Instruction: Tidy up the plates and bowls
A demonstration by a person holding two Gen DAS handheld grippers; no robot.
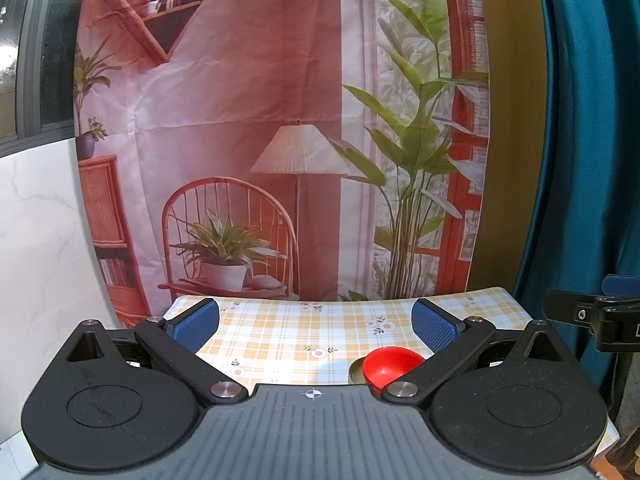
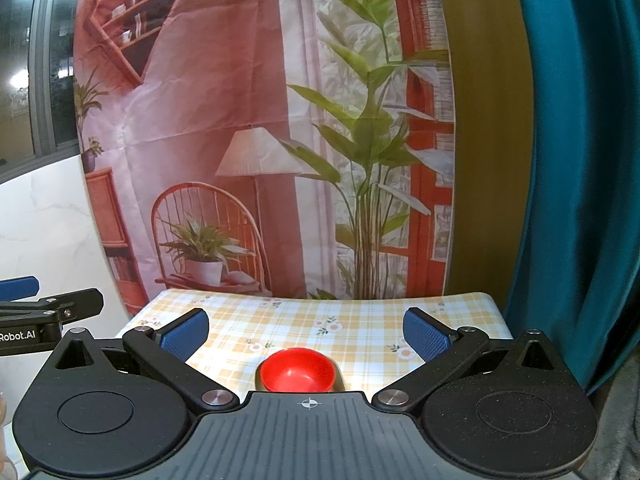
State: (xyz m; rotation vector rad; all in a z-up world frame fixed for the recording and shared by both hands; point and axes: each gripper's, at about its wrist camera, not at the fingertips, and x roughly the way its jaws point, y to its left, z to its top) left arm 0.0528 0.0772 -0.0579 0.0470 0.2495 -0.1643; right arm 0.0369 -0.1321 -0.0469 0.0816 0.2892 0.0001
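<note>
Red bowl [image 2: 298, 370] mid-table [image 2: 360, 312], away from edges | left claw [image 1: 316, 326] spread wide | right claw [image 2: 306, 336] spread wide

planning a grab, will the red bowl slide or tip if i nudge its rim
The red bowl looks smooth and glossy, so probably slippery. It seems to sit in a pale dish, so a rim nudge may rock it. Likely stiff and light.
</note>
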